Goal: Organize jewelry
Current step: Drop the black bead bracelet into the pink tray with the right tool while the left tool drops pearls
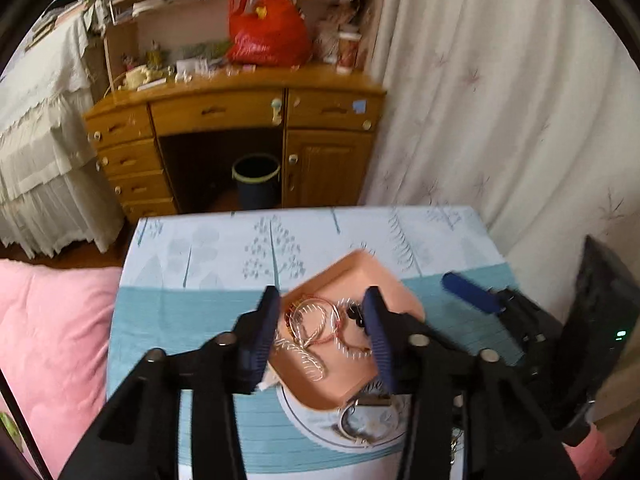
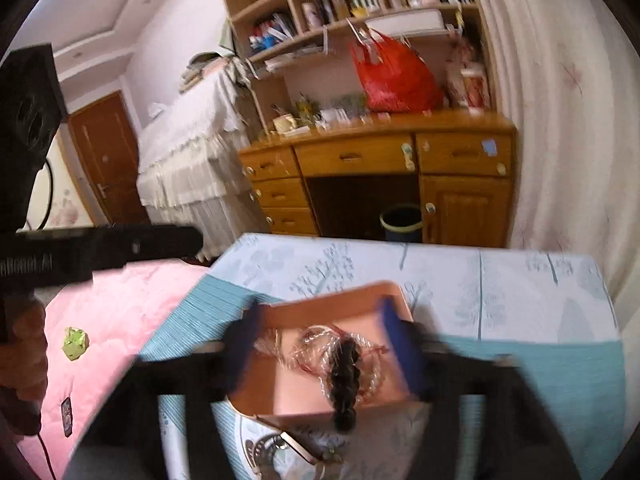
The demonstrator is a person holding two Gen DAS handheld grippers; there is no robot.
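A pink tray (image 1: 362, 270) sits on the blue tablecloth and partly overlaps a round white plate (image 1: 308, 420). It holds a tangle of silver and pink bracelets (image 1: 316, 324) and a dark bead piece (image 1: 356, 314). My left gripper (image 1: 322, 312) is open, its fingers straddling the tray from above. In the right wrist view the tray (image 2: 360, 300) holds bracelets (image 2: 316, 340) and a dark beaded bracelet (image 2: 346, 376) hanging over its near edge. My right gripper (image 2: 320, 344) is open above the tray, blurred. A watch (image 2: 296, 446) lies on the plate (image 2: 256, 452).
The table (image 1: 200, 312) stands against a white curtain (image 1: 500, 120). A pink quilt (image 1: 48, 340) lies to the left. A wooden desk (image 1: 240, 120) with a red bag (image 1: 268, 32) and a bin (image 1: 256, 180) stands behind. My right gripper's finger (image 1: 472, 292) shows at right.
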